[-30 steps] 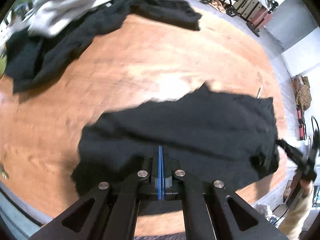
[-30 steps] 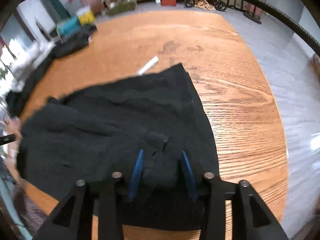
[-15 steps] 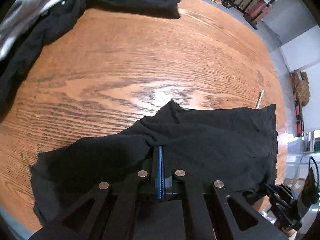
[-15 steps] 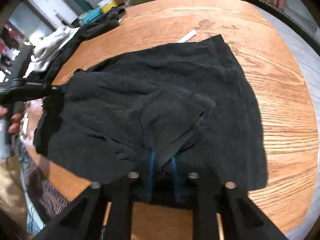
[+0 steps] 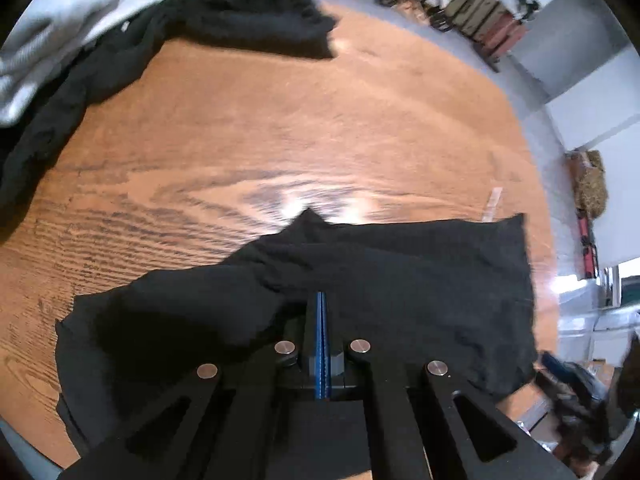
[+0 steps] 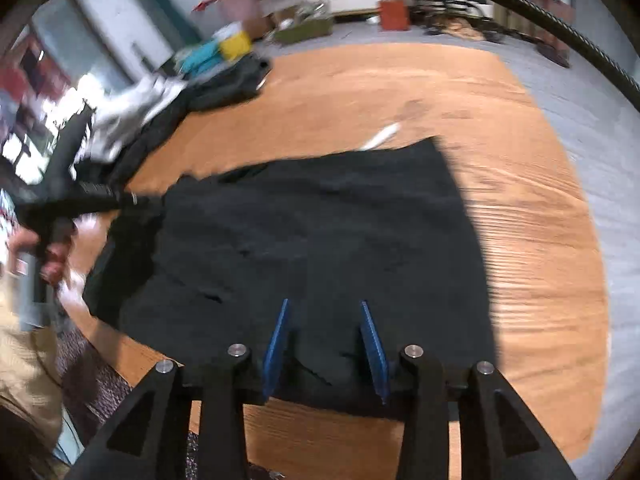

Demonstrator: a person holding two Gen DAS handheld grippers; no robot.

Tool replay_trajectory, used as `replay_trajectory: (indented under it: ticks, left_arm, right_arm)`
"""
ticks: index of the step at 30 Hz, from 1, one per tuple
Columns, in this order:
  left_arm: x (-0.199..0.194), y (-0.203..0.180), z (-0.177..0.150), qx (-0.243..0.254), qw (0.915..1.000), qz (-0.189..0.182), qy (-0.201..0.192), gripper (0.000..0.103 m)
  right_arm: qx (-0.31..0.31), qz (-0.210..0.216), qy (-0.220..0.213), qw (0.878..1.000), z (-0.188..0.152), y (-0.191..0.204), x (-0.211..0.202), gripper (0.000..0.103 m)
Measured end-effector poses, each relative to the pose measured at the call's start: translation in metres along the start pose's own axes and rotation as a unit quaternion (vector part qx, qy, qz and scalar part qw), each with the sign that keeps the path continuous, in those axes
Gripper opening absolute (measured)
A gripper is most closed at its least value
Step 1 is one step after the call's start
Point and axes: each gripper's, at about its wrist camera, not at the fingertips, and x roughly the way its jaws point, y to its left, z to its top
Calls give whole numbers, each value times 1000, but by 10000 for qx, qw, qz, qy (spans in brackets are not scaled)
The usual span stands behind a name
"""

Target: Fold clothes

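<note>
My left gripper (image 5: pixel 322 300) has its blue pads pressed together on a raised ridge of the black garment (image 5: pixel 400 292). The cloth gathers into folds right at the pad tips and climbs toward them, so the pinch is on the fabric itself.

The garment lies on the wooden table (image 5: pixel 280 128), spread across the near part of it. In the left wrist view it runs out to both sides of my left gripper: a rumpled flap to the left, a flatter panel to the right ending in a straight edge. A small peak of cloth points away from the gripper, toward the table's middle.

My right gripper (image 6: pixel 325 344) is spread, jaws opening. Its two blue pads stand apart above the near hem of the garment (image 6: pixel 320 232); cloth lies beneath and between them, but neither pad presses on it. From this side the garment stretches away from the gripper as a broad dark sheet, its far corner near a small white strip (image 6: pixel 380 136) on the wood.

At the left of the right wrist view, my left gripper (image 6: pixel 132 200) meets the garment's far-left edge; blurred.

Other dark clothes (image 5: pixel 240 28) and a pale garment (image 5: pixel 52 44) lie well apart at the table's far edge.
</note>
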Motion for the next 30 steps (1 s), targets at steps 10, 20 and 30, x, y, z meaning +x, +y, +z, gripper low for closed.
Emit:
replay_trajectory:
  ticks: [10,20,30]
  left_arm:
    - [21,-24,-3,-23,9986,-186,497,3]
    - [79,-204,-8,463,9759,-1027,1869,66]
    - [140,-313,-12,924,9741,530,1996,70]
  right_arm:
    - [1969,-175,-347,9796,-67,-106,-31,64]
    - [2817,255,-464,9580,-86,-123,-26,64]
    - [2277,217,-557,9719,-70,-70,15,51]
